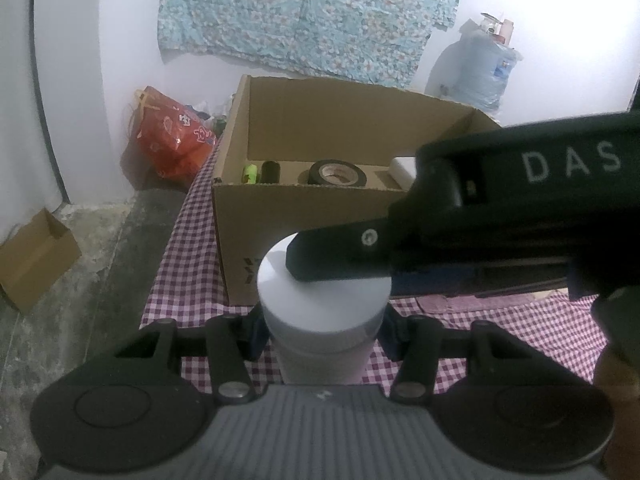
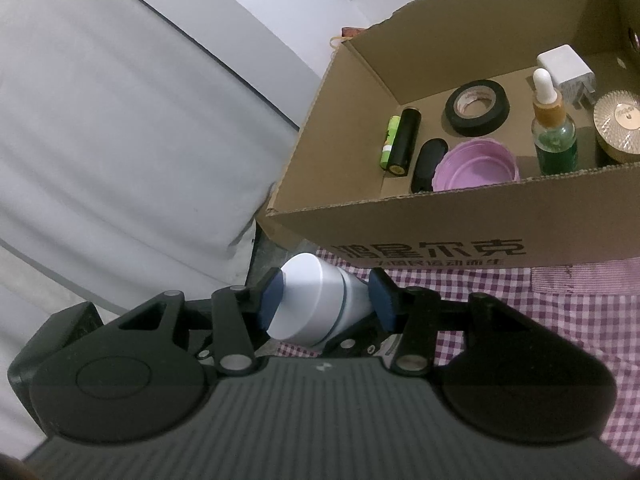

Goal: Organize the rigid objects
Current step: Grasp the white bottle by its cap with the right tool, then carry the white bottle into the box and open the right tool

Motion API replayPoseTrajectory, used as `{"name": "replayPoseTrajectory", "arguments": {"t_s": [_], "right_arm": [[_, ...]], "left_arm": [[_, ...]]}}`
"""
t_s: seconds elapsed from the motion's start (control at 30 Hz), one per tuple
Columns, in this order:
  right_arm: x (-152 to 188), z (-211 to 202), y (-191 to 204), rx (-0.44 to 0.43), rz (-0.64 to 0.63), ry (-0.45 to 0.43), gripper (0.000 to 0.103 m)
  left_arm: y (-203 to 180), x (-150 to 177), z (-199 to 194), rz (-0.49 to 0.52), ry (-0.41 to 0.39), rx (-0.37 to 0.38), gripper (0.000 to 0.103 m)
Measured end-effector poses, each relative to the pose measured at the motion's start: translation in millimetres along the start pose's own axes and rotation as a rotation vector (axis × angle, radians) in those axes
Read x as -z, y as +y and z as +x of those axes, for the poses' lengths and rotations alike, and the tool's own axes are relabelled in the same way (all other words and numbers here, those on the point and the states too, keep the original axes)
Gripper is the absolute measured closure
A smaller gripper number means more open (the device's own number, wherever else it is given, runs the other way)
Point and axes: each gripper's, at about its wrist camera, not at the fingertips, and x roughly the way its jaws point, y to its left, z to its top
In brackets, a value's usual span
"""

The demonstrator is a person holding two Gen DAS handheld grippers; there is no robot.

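A white jar (image 1: pixel 324 320) with a white lid stands upright between the blue pads of my left gripper (image 1: pixel 324 336), which is shut on its body. From the right, my right gripper (image 2: pixel 326 300) reaches over the same jar (image 2: pixel 312 304). One of its fingers (image 1: pixel 340 258) lies across the lid, and its blue pads (image 2: pixel 272 300) sit against the lid end. Behind the jar stands an open cardboard box (image 2: pixel 440 220) holding a black tape roll (image 2: pixel 476 108), a green battery (image 2: pixel 390 140), a pink lid (image 2: pixel 476 166), a dropper bottle (image 2: pixel 554 132) and a white charger (image 2: pixel 566 70).
A purple checked cloth (image 1: pixel 192 272) covers the table under the box. On the floor to the left are a red bag (image 1: pixel 172 140) and a small cardboard box (image 1: pixel 36 256). A water jug (image 1: pixel 484 68) stands at the back right wall.
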Motion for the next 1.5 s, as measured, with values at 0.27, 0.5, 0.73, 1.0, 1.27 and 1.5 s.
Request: {"name": "replayPoseTrajectory", "arguments": {"t_s": [0.27, 0.5, 0.73, 1.0, 1.27, 1.5], "right_arm": [[1.3, -0.6, -0.9, -0.003, 0.007, -0.002, 0.056], [1.7, -0.6, -1.7, -0.002, 0.008, -0.002, 0.055], [2.3, -1.4, -1.9, -0.002, 0.007, -0.004, 0.055], [4.6, -7.3, -0.1, -0.012, 0.003, -0.014, 0.055], [2.7, -30.0, 18.1, -0.065, -0.040, -0.054, 0.055], [-19.5, -71.2, 47.3, -0.095, -0.131, -0.154, 0.054]], "left_arm": [[-3.9, 0.2, -0.6, 0.004, -0.001, -0.007, 0.049], [-4.2, 0.2, -0.7, 0.004, -0.001, -0.008, 0.049], [-4.4, 0.2, -1.2, 0.007, -0.005, -0.010, 0.049], [-9.1, 2.0, -10.6, 0.016, -0.023, -0.024, 0.049], [-22.1, -6.7, -47.3, 0.054, -0.102, -0.057, 0.049], [-40.1, -42.6, -80.6, 0.113, -0.212, -0.025, 0.049]]}}
